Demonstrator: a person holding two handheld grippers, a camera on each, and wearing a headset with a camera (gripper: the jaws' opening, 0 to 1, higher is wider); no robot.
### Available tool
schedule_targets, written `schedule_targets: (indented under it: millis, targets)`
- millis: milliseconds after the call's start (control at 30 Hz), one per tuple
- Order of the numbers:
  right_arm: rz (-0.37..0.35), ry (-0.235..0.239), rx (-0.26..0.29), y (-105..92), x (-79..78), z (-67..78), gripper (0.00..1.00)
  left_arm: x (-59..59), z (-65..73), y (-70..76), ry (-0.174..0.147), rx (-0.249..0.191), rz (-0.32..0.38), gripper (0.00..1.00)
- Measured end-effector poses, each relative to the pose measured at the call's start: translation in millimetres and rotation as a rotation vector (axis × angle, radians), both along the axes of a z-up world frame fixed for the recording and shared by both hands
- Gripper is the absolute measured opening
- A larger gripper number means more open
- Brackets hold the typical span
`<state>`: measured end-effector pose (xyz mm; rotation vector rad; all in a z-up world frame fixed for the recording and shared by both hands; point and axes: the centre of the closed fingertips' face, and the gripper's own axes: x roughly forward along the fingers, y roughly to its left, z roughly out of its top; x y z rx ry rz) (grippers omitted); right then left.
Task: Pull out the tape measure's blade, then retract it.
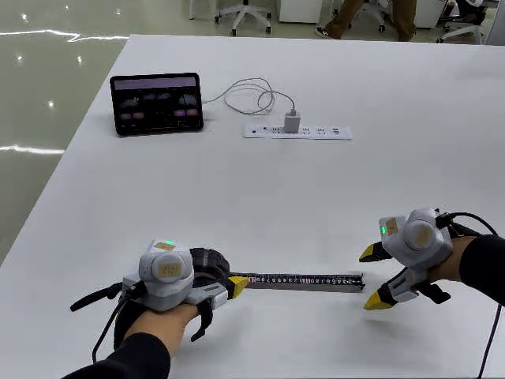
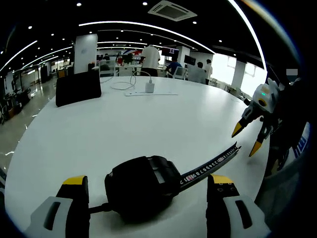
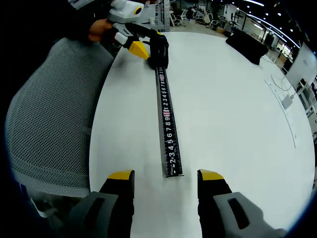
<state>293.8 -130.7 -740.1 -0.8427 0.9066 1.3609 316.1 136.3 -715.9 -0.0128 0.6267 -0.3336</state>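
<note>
Near front edge of the white table [image 1: 237, 197]: left gripper [image 2: 147, 182], jaws spread wide, straddling the black tape measure case [image 1: 209, 260], a gap showing on each side. Blade [image 1: 304, 280] lies flat, drawn out rightward along the front edge. Its tip sits between the parted yellow tips of the right gripper [image 1: 371, 278], not pinched. Farther back, mid-table: power strip [image 1: 316, 133] with charger [image 1: 292, 121] and looped cable [image 1: 248, 96]. Tablet [image 1: 156, 103] stands toward the far left edge.

Tape measure [image 1: 208, 263] inside left claw [image 2: 147, 180]; blade [image 1: 304, 280] runs right, ending before right claw [image 1: 371, 278].
</note>
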Motion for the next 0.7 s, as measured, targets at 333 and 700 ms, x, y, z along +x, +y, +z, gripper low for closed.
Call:
schedule_targets:
  millis: [333,700]
  targets:
    - [0.044,-0.016,-0.027,1.5,7.4,-4.9,0.25,0.1,0.3,0.8,0.0,0.0,-0.001,0.93]
    - [0.059,-0.009,-0.044,-0.4,9.6,-12.2,0.17,0.1,-0.2,1.1,0.003,-0.005,0.003,0.93]
